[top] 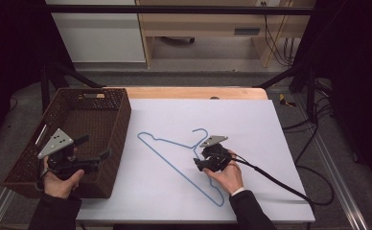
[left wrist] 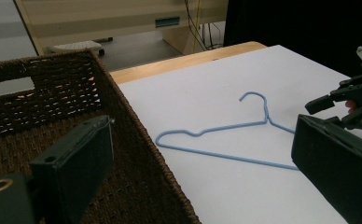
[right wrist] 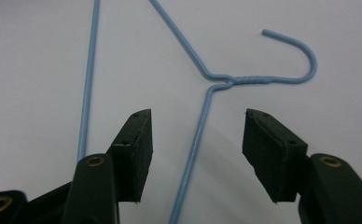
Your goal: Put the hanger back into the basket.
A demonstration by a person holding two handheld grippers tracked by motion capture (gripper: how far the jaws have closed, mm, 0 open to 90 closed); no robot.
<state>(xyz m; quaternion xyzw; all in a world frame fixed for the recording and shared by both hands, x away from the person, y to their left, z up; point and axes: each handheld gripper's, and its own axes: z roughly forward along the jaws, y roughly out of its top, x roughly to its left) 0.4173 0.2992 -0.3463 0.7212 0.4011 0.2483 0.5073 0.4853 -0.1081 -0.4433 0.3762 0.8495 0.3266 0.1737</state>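
The right gripper (right wrist: 195,140), released, straddles one arm of the blue wire hanger (top: 177,154) just below its twisted neck. The hanger lies flat on the white surface (top: 251,124). The left gripper (top: 90,152), released and empty, hovers over the wicker basket (top: 122,112).

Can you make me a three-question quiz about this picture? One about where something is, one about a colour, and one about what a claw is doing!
1. Where is the hanger?
A. in the basket
B. on the white sheet
C. on the floor

2. What colour is the hanger?
A. red
B. green
C. blue

3. How is the right claw?
A. open over a hanger wire
B. shut on the hook
C. holding the basket

Answers:
1. B, it lies flat on the white sheet beside the basket.
2. C, its wire is light blue.
3. A, its jaws stand apart with a wire between them.
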